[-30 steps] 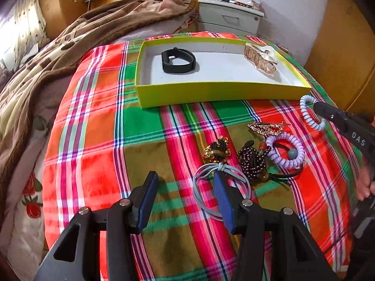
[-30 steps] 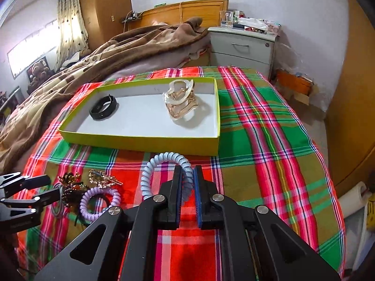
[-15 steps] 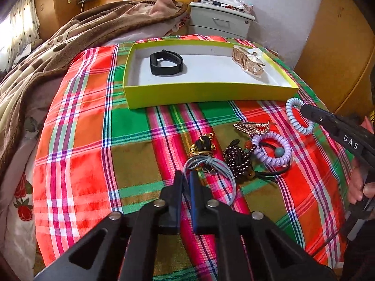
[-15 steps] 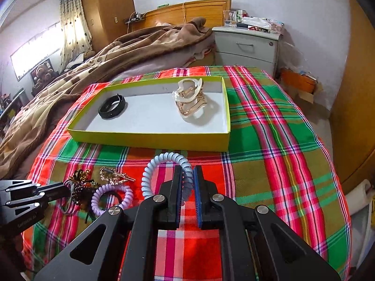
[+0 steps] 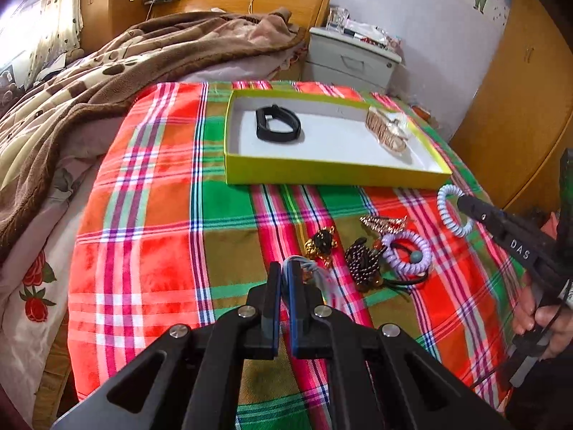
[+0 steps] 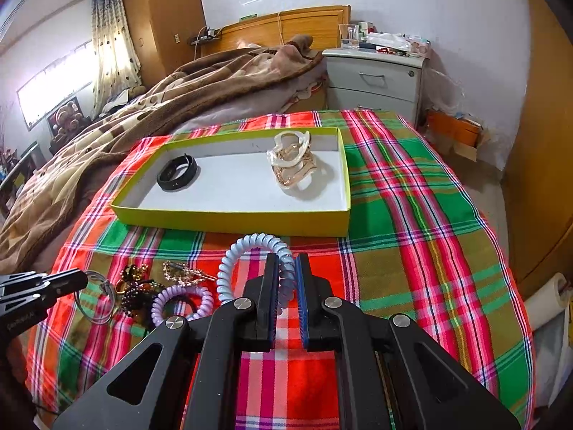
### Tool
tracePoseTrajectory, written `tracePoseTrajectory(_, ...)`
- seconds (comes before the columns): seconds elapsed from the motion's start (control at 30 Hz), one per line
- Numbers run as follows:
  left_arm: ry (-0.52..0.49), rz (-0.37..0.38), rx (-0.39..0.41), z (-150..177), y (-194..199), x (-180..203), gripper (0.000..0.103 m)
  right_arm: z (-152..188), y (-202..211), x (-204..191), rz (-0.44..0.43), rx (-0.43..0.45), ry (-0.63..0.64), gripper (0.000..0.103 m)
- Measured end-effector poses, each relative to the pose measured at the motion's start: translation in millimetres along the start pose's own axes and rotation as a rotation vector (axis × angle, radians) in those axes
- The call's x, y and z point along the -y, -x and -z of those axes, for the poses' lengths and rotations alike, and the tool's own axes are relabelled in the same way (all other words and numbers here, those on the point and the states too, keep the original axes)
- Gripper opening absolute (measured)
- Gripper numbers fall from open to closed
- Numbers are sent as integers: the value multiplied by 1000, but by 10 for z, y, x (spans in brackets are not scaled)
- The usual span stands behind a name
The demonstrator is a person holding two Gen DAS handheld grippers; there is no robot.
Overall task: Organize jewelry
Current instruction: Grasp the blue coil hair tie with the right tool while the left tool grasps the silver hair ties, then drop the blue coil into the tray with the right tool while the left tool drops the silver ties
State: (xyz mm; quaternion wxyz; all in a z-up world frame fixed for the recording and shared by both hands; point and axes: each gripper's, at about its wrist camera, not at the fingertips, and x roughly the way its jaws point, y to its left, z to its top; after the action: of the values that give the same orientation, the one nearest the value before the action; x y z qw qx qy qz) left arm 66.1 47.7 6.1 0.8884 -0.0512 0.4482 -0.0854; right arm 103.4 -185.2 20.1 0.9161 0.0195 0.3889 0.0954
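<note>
Jewelry sits partly in the box, partly loose on the plaid cloth over the bed. Brown blanket bunched at the far side, grey nightstand behind. Yellow-green box with white floor lies flat on the cloth; inside it a black band at left and a gold-and-clear hair claw at right, well apart from each other. Loose pile lies near the box's front wall, not touching it: lilac spiral tie with a teal bead, dark beaded piece, gold hair clip, gold-black ornament.

Right gripper is clamped on a pale blue spiral hair tie, whose loop sticks up and left of the fingers, in front of the box wall; whether it clears the cloth, can't tell. In the left wrist view the same tie hangs at the tip of the right tool, right of the pile.

Left gripper is closed on a grey elastic loop, pinched at its near edge, loop dangling just beside the pile. Strands blurred in the left wrist view.
</note>
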Motion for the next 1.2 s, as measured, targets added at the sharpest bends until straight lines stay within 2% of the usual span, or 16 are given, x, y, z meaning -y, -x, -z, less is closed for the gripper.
tracePoseTrajectory(0.33, 6, 21, 39, -60, 167, -36, 4, -57, 119, -45, -7, 32, 4, 10)
tracePoseTrajectory(0.63, 14, 41, 68, -260, 215, -54, 4, -216, 158, -106, -21, 56, 14, 10)
tracePoseTrajectory(0.97, 17, 59, 118, -627, 211, -63, 4, -541, -50, -165, -58, 40, 17, 10)
tracePoseTrajectory(1.2, 28, 74, 126, -930, 39, -89, 4, -840, -317, -264, -70, 15, 37, 10)
